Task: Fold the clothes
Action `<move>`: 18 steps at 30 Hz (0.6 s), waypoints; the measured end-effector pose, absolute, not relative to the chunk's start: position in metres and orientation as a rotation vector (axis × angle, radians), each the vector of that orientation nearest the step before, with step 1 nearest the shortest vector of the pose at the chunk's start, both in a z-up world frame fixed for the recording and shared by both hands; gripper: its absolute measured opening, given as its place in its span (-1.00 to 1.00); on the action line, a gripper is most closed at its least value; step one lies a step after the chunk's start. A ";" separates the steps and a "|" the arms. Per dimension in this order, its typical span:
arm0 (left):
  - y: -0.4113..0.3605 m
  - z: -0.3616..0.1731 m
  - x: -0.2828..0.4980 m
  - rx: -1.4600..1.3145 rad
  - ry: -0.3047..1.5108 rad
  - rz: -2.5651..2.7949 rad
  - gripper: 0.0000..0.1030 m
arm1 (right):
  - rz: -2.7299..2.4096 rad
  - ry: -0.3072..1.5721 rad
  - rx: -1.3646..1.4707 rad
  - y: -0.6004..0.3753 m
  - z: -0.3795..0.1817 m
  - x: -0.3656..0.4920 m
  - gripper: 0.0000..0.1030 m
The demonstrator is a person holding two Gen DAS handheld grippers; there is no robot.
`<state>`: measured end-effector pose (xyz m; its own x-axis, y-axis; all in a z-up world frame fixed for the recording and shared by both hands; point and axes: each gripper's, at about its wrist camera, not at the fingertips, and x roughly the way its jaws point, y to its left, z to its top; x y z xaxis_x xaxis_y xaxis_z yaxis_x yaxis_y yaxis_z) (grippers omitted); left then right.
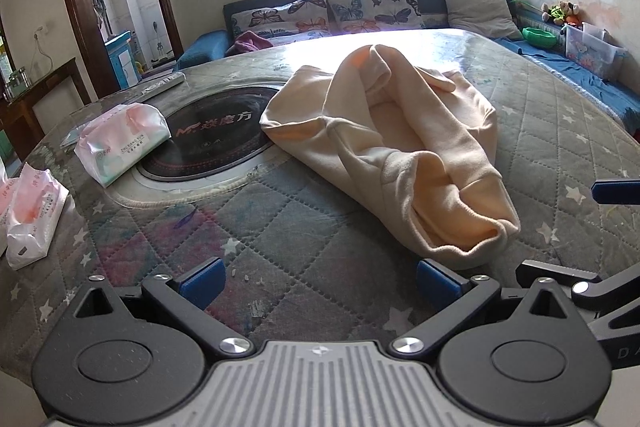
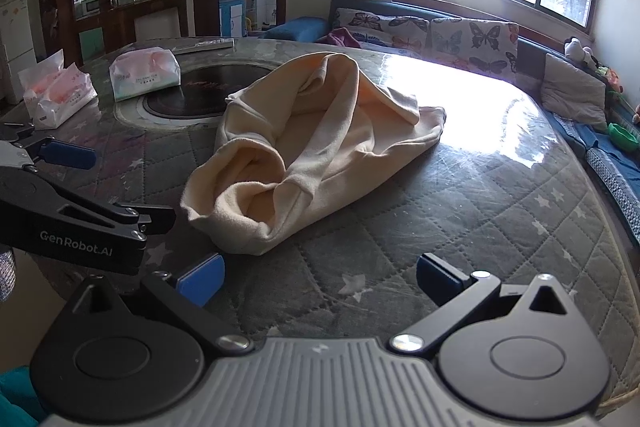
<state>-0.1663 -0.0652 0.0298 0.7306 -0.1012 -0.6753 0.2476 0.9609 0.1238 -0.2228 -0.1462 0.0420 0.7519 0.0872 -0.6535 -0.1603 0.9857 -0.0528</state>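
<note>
A crumpled cream-coloured garment (image 1: 400,143) lies in a heap on the round quilted table (image 1: 280,239), its open hem facing me. In the right wrist view the same garment (image 2: 304,143) sits just ahead and left of centre. My left gripper (image 1: 320,281) stands open above the table just short of the garment's near end, nothing between its blue pads. My right gripper (image 2: 320,281) is open too, close to the near edge of the garment. The left gripper (image 2: 80,187) also shows at the left of the right wrist view.
Several tissue packs (image 1: 120,143) (image 1: 32,215) lie on the table's left side, beside a black induction hob (image 1: 216,135) set into its middle. A remote (image 1: 164,83) lies at the far edge. A sofa with butterfly cushions (image 1: 372,3) stands behind, under a bright window.
</note>
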 end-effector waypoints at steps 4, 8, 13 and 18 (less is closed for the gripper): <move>-0.066 0.029 -0.166 0.213 0.731 -0.195 1.00 | 0.133 0.708 -0.108 -0.146 0.042 -0.222 1.00; -0.066 0.029 -0.166 0.216 0.733 -0.198 1.00 | 0.131 0.708 -0.109 -0.147 0.042 -0.222 1.00; -0.067 0.029 -0.165 0.216 0.735 -0.198 1.00 | 0.130 0.707 -0.109 -0.146 0.042 -0.222 1.00; -0.067 0.028 -0.165 0.217 0.738 -0.200 1.00 | 0.130 0.708 -0.106 -0.146 0.043 -0.222 1.00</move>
